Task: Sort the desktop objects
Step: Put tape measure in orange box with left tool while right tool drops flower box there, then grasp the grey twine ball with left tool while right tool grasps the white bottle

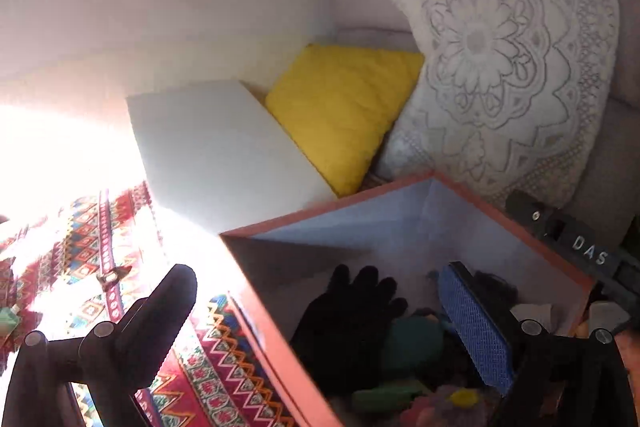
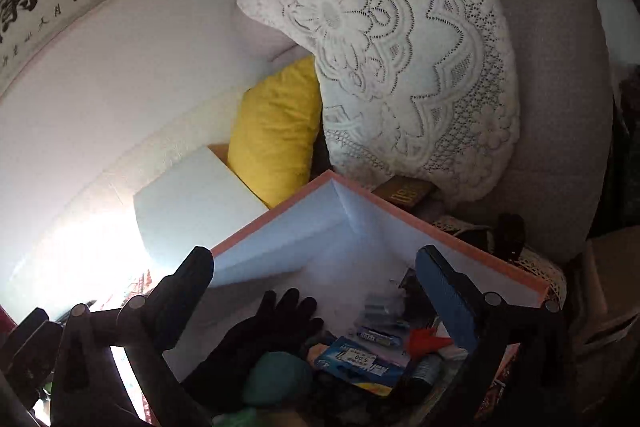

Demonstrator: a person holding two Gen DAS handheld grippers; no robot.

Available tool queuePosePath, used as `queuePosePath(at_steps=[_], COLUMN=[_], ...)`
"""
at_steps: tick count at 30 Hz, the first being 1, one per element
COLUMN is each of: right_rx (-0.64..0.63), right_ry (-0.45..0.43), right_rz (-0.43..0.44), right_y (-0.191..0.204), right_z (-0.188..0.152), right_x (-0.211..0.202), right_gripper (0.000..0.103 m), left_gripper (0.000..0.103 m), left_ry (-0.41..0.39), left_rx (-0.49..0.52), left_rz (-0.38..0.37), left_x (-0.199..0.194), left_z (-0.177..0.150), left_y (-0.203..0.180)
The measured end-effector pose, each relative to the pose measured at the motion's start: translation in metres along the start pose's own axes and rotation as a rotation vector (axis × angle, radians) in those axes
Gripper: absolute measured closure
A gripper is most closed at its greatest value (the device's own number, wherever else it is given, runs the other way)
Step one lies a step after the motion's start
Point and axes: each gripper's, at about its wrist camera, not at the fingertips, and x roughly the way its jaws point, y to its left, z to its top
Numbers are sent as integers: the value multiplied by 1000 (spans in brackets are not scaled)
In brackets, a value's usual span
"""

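An orange-rimmed box (image 1: 320, 206) (image 2: 272, 213) with pale inner walls holds a black glove (image 1: 348, 323) (image 2: 256, 339), a teal lump (image 1: 412, 343) (image 2: 276, 375), a blue packet (image 2: 356, 359), batteries (image 2: 380, 337) and a red item (image 2: 424, 341). My left gripper (image 1: 318, 271) is open and straddles the box's left wall, with one finger over the patterned cloth (image 1: 100, 247) and the blue-padded finger (image 1: 476, 323) inside the box. My right gripper (image 2: 314, 257) stands open above the box's contents. Nothing is between either pair of fingers.
A white block (image 1: 224, 151) (image 2: 192, 203) stands behind the box against the wall. Behind it are a yellow cushion (image 1: 344, 111) (image 2: 276, 131) and a lace pillow (image 1: 508, 67) (image 2: 400, 59) on a sofa. A brown clock (image 2: 404, 193) lies by the box's far corner.
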Motion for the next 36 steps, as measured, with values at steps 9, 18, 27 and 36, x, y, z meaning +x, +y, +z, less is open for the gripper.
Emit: queuePosePath(at_steps=[9, 18, 27, 36], right_rx=[-165, -286, 94, 165], right_ry=[-41, 181, 683, 812], right_rz=[96, 436, 690, 608], right_y=[92, 223, 300, 362], right_z=[-22, -91, -172, -216], right_x=[-24, 1, 115, 237], right_gripper=[0, 0, 9, 22], left_gripper=[3, 3, 3, 3], left_ry=[41, 143, 194, 205], left_rx=[-123, -267, -524, -769], left_rz=[179, 414, 493, 523], left_x=[-42, -55, -4, 52], left_z=[-44, -97, -102, -129], left_y=[117, 262, 383, 476])
